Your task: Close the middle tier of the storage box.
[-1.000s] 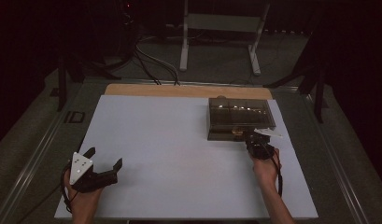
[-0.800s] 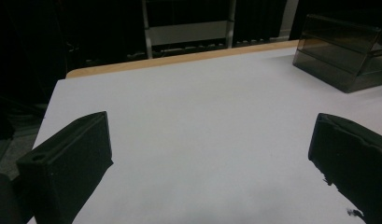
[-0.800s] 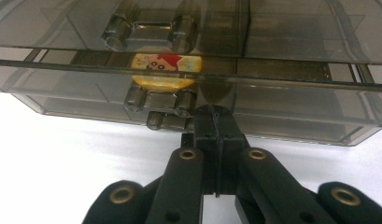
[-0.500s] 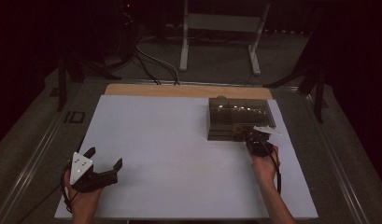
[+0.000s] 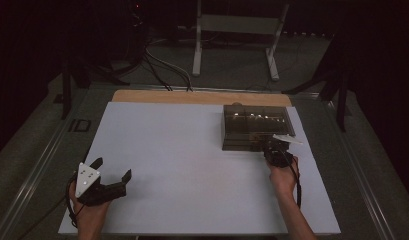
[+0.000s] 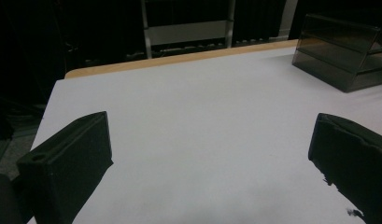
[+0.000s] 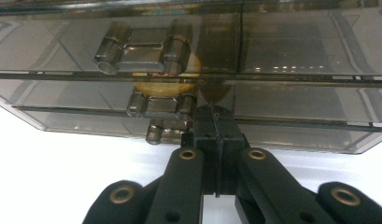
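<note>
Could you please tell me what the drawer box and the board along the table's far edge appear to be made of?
The drawer box looks like smoke-tinted transparent plastic with a glossy finish: its inner shelves show through the walls and light glints off them. The board looks like light, matte wood or a wood-look laminate, going by its tan colour; no grain is visible.

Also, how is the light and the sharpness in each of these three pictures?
High view: white mat lit, surroundings nearly black, small glints on the smoked box. Left gripper view: near jaws soft, mat evenly bright. Right gripper view: box close and sharp, with reflections on its panels.
</note>
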`<state>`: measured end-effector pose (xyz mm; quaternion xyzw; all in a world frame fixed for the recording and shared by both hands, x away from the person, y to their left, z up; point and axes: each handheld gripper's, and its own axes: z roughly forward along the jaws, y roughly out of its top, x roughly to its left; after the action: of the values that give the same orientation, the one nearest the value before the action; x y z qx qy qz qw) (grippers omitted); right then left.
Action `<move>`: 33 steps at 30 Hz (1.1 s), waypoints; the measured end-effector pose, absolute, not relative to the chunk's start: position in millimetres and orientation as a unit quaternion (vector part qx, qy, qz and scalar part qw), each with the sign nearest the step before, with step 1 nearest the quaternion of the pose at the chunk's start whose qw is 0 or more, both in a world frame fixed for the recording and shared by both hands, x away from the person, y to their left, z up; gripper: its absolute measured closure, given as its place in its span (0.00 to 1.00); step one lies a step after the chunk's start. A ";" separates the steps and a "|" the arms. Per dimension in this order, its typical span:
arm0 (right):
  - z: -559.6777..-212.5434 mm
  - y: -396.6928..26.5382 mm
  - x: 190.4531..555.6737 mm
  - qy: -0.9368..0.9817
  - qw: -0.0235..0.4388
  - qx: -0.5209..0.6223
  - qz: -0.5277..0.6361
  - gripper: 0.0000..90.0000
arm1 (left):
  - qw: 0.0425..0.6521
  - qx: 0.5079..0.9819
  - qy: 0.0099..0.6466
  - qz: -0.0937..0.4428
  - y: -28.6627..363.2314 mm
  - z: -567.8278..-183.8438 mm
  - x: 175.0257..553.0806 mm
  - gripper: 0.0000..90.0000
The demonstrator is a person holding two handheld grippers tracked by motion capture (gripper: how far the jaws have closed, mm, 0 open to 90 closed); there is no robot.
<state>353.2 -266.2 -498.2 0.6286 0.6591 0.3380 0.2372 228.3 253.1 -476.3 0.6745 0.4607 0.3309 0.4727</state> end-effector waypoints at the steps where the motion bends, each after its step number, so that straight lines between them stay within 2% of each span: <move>1: -498.3 -266.3 353.3 0.658 0.236 0.630 0.339 1.00 | 0.472 0.675 0.460 0.331 252.9 -476.3 228.4 0.01; 10: -499.7 -267.3 353.8 0.658 0.229 0.632 0.340 1.00 | 0.472 0.676 0.460 0.331 252.8 -476.2 228.8 0.01; 16: -499.9 -271.2 351.9 0.656 0.233 0.633 0.338 0.89 | 0.473 0.673 0.462 0.330 253.8 -476.3 228.6 0.01; 25: -491.1 -270.3 343.7 0.656 0.240 0.626 0.347 0.80 | 0.473 0.673 0.462 0.330 253.6 -476.3 228.6 0.01; 26: -491.1 -270.3 343.7 0.656 0.240 0.626 0.347 0.79 | 0.473 0.673 0.462 0.330 253.6 -476.3 228.5 0.01; 29: -486.7 -267.8 337.6 0.662 0.241 0.614 0.355 0.65 | 0.473 0.673 0.462 0.331 253.9 -476.1 228.3 0.01; 31: -485.8 -267.3 336.5 0.664 0.243 0.612 0.356 0.62 | 0.473 0.673 0.463 0.331 254.3 -476.1 228.2 0.01; 32: -482.5 -266.8 332.8 0.666 0.246 0.604 0.361 0.54 | 0.473 0.672 0.463 0.331 254.3 -476.1 228.2 0.01; 33: -482.5 -266.8 332.8 0.666 0.246 0.604 0.361 0.54 | 0.473 0.672 0.463 0.331 254.3 -476.1 228.2 0.01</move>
<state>332.8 -266.8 -482.5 0.6044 0.6660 0.3613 0.2461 228.2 254.3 -476.1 0.6724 0.4630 0.3310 0.4733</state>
